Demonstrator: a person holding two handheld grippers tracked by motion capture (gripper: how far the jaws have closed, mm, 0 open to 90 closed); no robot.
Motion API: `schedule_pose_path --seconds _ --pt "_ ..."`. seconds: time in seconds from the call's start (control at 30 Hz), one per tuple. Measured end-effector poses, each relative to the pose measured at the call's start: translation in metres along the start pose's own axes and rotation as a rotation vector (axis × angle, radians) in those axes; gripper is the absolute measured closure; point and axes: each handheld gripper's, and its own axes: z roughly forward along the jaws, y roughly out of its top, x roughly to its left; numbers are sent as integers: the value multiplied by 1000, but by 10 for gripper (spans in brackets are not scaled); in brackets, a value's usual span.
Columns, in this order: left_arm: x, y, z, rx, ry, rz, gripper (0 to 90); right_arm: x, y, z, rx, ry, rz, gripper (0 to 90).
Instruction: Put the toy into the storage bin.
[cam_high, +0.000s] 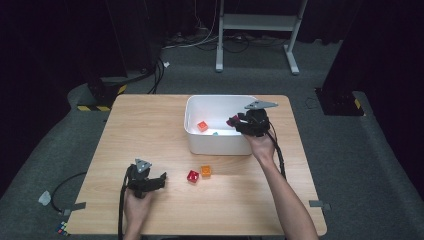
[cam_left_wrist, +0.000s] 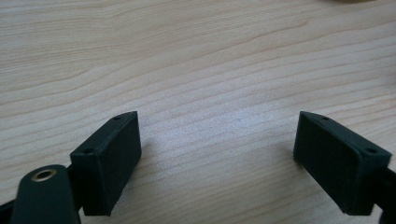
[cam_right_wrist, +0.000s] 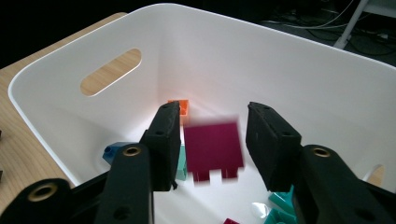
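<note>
Right gripper (cam_high: 234, 121): upper right of centre in the high view, held over the white bin's right half; in the right gripper view (cam_right_wrist: 212, 140) its jaws stand apart with gaps on both sides of the magenta block, so nothing is clamped.
Magenta block (cam_right_wrist: 213, 150): middle of the right gripper view, between the two black jaws and blurred (the pads do not press on it); two notches show along its lower edge. In the high view a dark red speck (cam_high: 233, 120) sits at the gripper's tip.
White bin (cam_high: 192, 137): centre top of the table in the high view; in the right gripper view its wall (cam_right_wrist: 289, 74) has an oval handle slot at upper left.
Bin contents: an orange block (cam_high: 202, 126) near the bin's left side, teal blocks (cam_right_wrist: 280, 205) at the lower right of the right gripper view, a blue block (cam_right_wrist: 112, 151) at lower left.
Left gripper (cam_high: 159, 180): lower left of the high view, low over the table; in the left gripper view (cam_left_wrist: 217, 163) the jaws are spread wide over bare wood.
Table (cam_high: 150, 130): light wood grain.
Loose blocks: a red block (cam_high: 192, 176) and an orange-yellow block (cam_high: 205, 171) just beside each other, below the bin at the frame's centre.
</note>
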Motion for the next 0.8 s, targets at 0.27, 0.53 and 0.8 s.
schedule_pose_path --seconds 0.27,0.53,0.8 --pt "0 0 0 1 0 2 151 -2 -1 -5 -6 -3 12 496" --pt "0 0 0 2 0 2 151 4 1 -17 -29 24 0 485" --pt "0 0 0 1 0 2 151 17 2 -34 -75 61 -33 478"
